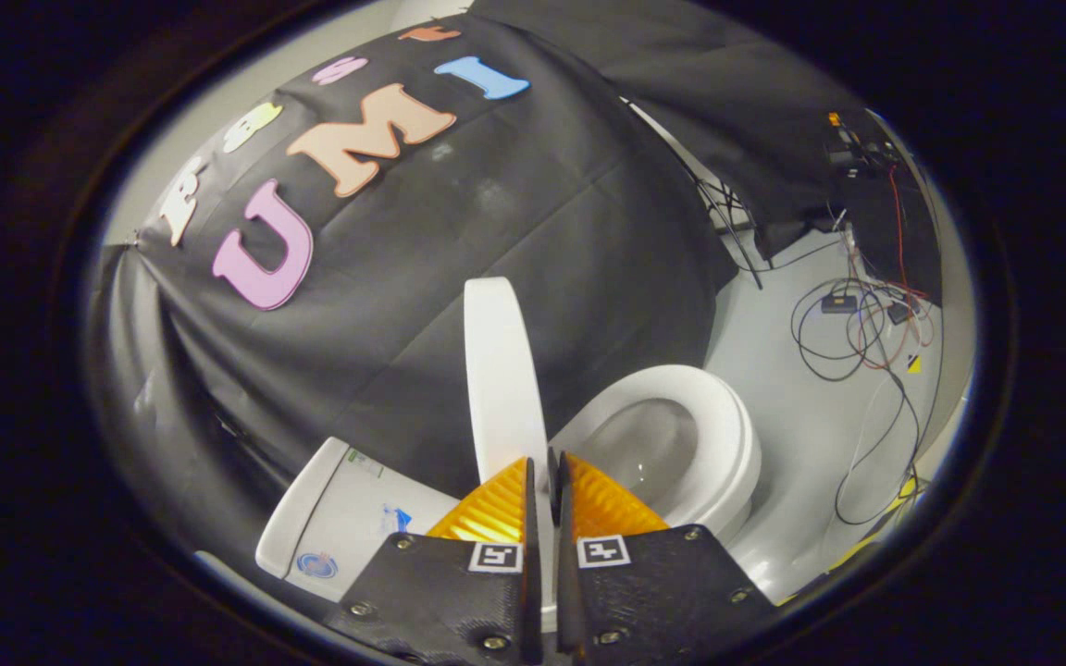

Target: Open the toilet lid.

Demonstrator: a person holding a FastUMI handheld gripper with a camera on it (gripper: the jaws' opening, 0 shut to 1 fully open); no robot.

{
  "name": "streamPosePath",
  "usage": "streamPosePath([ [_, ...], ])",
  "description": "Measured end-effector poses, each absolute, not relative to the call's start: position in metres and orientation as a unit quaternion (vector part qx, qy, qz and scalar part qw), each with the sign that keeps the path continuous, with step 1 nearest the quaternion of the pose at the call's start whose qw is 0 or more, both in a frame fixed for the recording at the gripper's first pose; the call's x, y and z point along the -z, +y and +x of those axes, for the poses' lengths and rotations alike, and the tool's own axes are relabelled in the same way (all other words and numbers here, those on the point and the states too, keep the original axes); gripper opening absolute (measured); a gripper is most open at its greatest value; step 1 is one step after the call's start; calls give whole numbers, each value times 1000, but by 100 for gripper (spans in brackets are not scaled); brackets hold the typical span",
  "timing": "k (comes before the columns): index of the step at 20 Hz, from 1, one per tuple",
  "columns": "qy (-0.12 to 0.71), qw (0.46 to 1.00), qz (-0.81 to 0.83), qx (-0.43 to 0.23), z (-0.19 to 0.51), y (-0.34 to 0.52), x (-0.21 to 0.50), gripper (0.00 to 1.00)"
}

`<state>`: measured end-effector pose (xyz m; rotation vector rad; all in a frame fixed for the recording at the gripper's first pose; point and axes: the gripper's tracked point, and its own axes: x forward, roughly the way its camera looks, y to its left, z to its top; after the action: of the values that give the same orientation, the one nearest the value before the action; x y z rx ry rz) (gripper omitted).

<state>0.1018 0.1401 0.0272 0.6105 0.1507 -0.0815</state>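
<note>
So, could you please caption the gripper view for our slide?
Gripper shut on the raised white plastic toilet lid, standing upright beside the open white seat.

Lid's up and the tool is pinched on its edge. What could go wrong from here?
1. The tool grips only the thin edge of the lid. If it slips off, the lid, standing about upright, might drop onto the seat.
2. Pushing further could knock the lid against the tank behind it.
3. Pulling away without opening the fingers first could drag the lid back down.
</note>
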Motion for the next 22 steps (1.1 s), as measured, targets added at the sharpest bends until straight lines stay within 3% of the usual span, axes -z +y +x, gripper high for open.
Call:
streamPosePath([
  [22,32,991,128,-10,79,248,-74,7],
])
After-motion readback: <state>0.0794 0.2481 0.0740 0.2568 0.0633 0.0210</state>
